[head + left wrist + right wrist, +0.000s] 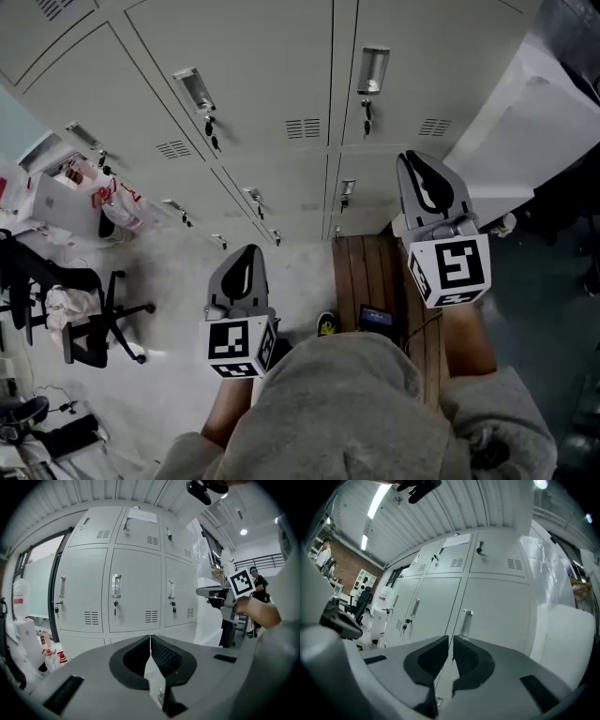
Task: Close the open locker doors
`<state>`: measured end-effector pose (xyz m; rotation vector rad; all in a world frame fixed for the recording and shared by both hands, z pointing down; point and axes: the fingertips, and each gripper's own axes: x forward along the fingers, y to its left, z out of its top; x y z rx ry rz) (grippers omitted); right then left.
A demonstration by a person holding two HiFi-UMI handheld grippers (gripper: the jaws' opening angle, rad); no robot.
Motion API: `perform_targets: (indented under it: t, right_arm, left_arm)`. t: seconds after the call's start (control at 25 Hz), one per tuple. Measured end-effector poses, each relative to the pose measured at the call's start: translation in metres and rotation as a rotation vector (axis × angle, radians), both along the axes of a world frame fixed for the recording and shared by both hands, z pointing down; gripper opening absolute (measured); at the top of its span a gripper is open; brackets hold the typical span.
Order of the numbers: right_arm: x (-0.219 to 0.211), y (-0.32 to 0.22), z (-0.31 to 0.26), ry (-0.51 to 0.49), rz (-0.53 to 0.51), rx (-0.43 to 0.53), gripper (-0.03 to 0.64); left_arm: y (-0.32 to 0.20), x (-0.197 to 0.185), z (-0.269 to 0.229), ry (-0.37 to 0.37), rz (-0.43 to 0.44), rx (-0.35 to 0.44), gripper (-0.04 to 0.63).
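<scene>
A bank of pale grey lockers [262, 56] fills the wall ahead, and every door I can see sits flush, with its handle [372, 70] and key in place. My left gripper [246, 251] is held low in front of them, its jaws together with nothing between them [150, 637]. Further right and higher is my right gripper [419, 157]. It points at a closed door [497, 611], its jaws [451, 637] nearly touching, with only a thin slit and nothing held. The left gripper view also catches the right gripper [220, 592] from the side.
A black office chair [89, 309] and bags with boxes [103, 202] stand at the left. A slatted wooden platform [370, 277] with a dark device [377, 319] on it lies at my feet. A white wrapped block [534, 122] stands at the right. A person [258, 581] stands far behind.
</scene>
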<state>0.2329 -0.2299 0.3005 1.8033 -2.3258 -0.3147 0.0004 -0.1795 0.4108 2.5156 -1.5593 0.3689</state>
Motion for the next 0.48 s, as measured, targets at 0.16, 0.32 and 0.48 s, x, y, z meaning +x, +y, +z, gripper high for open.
perform_targets:
  t: [0.16, 0.32, 0.48]
  right_arm:
    - [0.014, 0.028, 0.057, -0.088, 0.044, -0.126, 0.049]
    - [0.027, 0.048, 0.088, -0.188, 0.092, -0.204, 0.049]
    - [0.028, 0.055, 0.098, -0.189, 0.103, -0.217, 0.049]
  left_arm:
    - [0.004, 0.012, 0.015, 0.007, 0.039, -0.027, 0.014]
    - [0.006, 0.014, 0.023, 0.013, 0.05, -0.038, 0.014]
    - [0.008, 0.013, 0.028, 0.016, 0.045, -0.047, 0.014]
